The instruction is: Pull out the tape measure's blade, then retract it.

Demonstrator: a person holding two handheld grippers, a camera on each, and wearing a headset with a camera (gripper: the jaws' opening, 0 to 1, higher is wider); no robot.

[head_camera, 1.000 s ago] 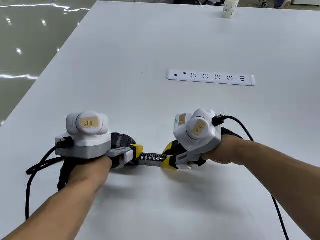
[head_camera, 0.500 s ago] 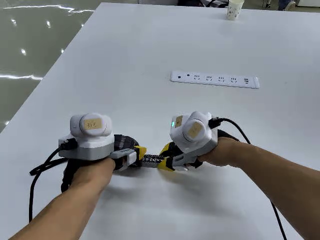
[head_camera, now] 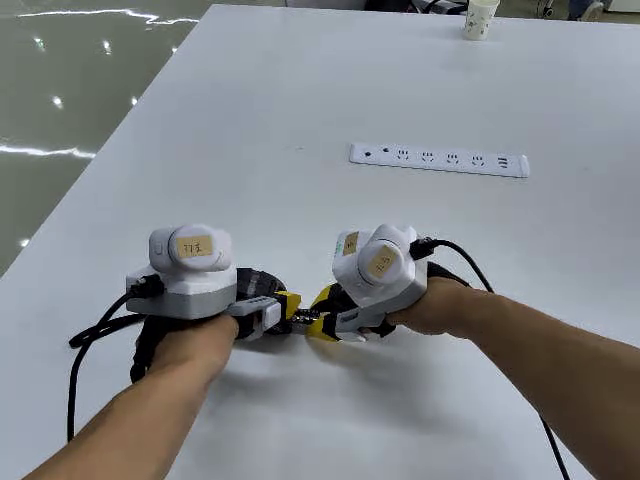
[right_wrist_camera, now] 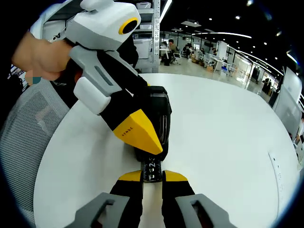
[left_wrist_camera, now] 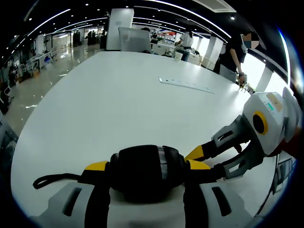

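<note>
My left gripper (head_camera: 266, 310) is at 9 o'clock of the pair. Its jaws are clamped on the black tape (left_wrist_camera: 145, 173), one yellow tip on each side. The tape rests on the table (head_camera: 300, 100), at about 7 o'clock from the power strip (head_camera: 438, 159). Its strap (left_wrist_camera: 47, 180) trails loose on the surface at 9 o'clock of it.

A short run of blade (right_wrist_camera: 152, 168) leaves the tape's mouth toward 3 o'clock. There my right gripper (head_camera: 320, 325) has its jaws pinched shut on the blade's end. The grippers are near each other, so little blade is out.

My main worry is the thin pinch on the right. The blade is narrow and slick, and if I pull off its line it could slide out of the jaws and whip back into the tape. The left hold is on a rounded body, so a sideways tug could twist it in the jaws or lift it off the table. A kinked blade would then jam on its way in. I want both grippers in line.
</note>
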